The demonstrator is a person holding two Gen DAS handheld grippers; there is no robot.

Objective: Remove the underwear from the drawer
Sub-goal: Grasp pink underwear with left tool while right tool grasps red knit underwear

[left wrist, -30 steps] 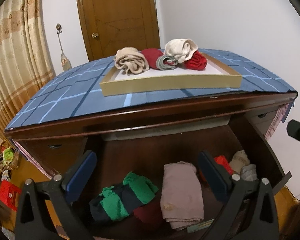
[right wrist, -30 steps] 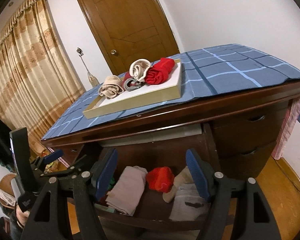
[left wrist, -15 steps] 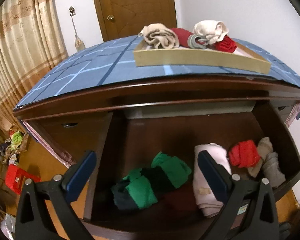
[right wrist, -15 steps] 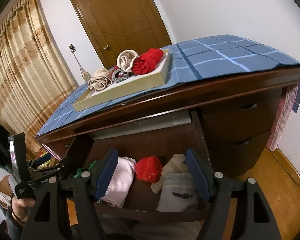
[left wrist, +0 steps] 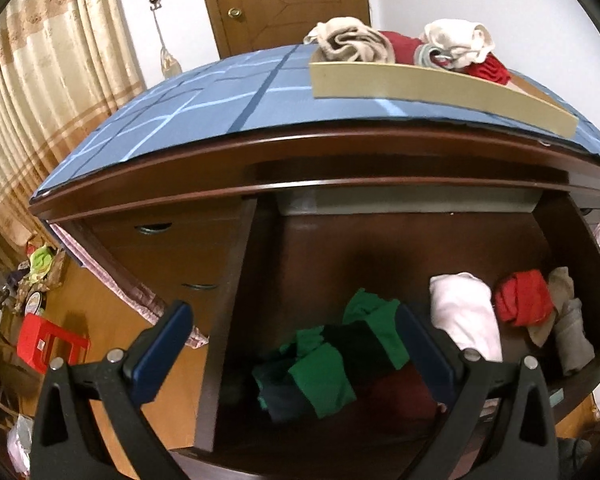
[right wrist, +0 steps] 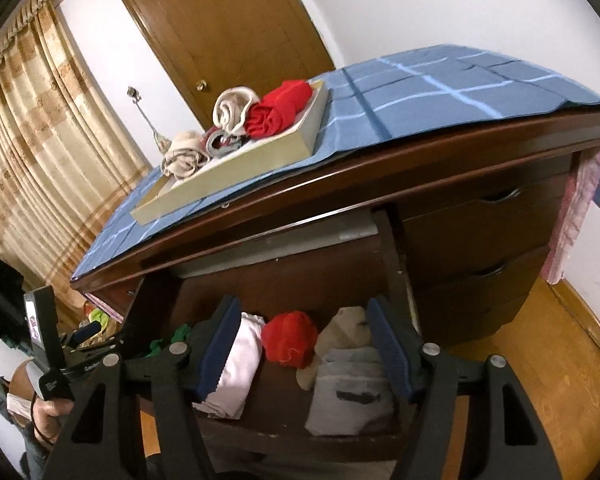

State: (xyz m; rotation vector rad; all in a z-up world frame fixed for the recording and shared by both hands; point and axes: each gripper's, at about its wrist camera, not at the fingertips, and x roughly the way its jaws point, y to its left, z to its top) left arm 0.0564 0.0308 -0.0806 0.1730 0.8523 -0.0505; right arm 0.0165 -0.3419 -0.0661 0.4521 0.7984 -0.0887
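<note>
Two fisheye views look down over a dark wooden desk (left wrist: 340, 160) with an open drawer (left wrist: 380, 248) low in each frame.

In the left wrist view, the left tongs (left wrist: 296, 348) fill the bottom edge, their blue pads spread wide and empty, hanging above the drawer. Between and beyond them lies a green and dark bundle (left wrist: 332, 356), with a dark red piece (left wrist: 400, 392) touching its right side. Further right sit a pale pink fold (left wrist: 464, 312), a red ball (left wrist: 522, 296) and grey socks (left wrist: 572, 328) (all underwear in the drawer, none lifted). At upper right, a tray (left wrist: 440, 88) on the blue checked cloth (left wrist: 204, 108) holds rolled items.

In the right wrist view, the right tongs (right wrist: 304, 348) are at the bottom, jaws closing with nothing gripped, framing the red ball (right wrist: 290, 338) below. The pink fold (right wrist: 240, 364) lies at lower left of it, the socks (right wrist: 350, 388) at lower right. Only this view shows the tray's (right wrist: 236, 176) white floor, the closed drawers (right wrist: 480, 232) at right, and a hand (right wrist: 46, 412) holding the other tool at lower left. The green bundle (right wrist: 176, 336) is mostly hidden here.
</note>
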